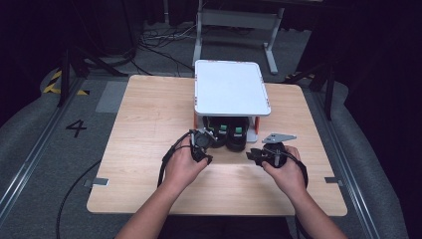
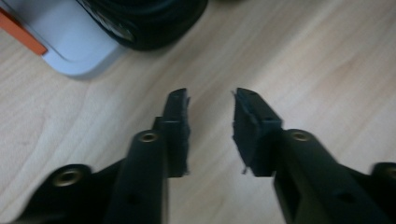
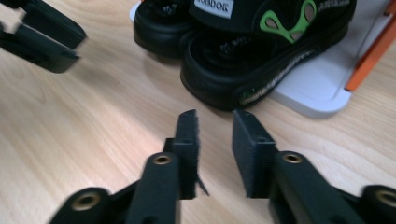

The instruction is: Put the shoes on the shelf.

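Black sandals (image 3: 243, 51), green-trimmed, side by side on lower shelf of white rack (image 1: 232, 88) at table (image 1: 149, 129) centre, toes toward the person. Left gripper (image 2: 211, 100) just short of left sandal, jaws narrowly apart, nothing between. Right gripper (image 3: 214, 119) near right sandal, jaws likewise narrowly gapped, empty.

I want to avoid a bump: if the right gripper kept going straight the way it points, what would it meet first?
Most likely the nearer black sandal on the white rack's bottom shelf. The right gripper stands open with bare tabletop ahead; depth is hard to judge.
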Motion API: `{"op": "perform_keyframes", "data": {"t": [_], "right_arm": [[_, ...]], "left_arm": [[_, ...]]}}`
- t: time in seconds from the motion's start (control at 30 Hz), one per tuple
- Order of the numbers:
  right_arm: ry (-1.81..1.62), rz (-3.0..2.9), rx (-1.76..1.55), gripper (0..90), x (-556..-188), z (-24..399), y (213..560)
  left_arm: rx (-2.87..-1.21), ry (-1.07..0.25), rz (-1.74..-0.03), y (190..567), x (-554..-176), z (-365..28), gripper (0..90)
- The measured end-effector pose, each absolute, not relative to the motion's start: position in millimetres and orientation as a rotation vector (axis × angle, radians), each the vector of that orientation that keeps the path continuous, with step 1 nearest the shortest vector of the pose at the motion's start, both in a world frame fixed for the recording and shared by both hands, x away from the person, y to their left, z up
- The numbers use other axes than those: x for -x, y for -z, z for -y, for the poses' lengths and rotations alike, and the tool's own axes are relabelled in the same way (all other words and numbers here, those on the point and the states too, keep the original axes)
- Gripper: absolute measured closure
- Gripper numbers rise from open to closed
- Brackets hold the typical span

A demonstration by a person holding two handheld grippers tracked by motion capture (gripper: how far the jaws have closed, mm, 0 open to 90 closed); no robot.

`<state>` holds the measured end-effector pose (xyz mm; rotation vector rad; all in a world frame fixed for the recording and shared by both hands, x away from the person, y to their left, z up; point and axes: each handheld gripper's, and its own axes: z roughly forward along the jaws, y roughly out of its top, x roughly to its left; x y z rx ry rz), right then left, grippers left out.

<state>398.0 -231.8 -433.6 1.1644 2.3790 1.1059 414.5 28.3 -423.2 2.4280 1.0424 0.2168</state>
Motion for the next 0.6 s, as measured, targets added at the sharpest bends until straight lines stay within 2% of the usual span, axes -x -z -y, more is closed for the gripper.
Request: {"op": "perform_keyframes", "data": {"t": [0.13,0.23,0.33,0.6], "right_arm": [[-1.114,-2.401,-1.196,82.7,-404.7,222.4,440.8],[-1.103,-2.409,-1.194,89.6,-410.0,216.4,448.6],[-1.106,-2.390,-1.198,90.0,-418.9,214.7,456.0],[-1.070,-2.298,-1.221,90.0,-440.0,220.1,459.3]], "left_arm": [[-2.336,-0.202,-1.060,431.4,-426.3,-28.4,79.9],[-2.265,-0.250,-1.051,439.8,-433.7,-25.1,83.9],[-2.247,-0.240,-1.069,440.3,-438.1,-24.9,88.0],[-2.137,-0.291,-1.042,454.8,-449.0,-16.0,84.0]]}}
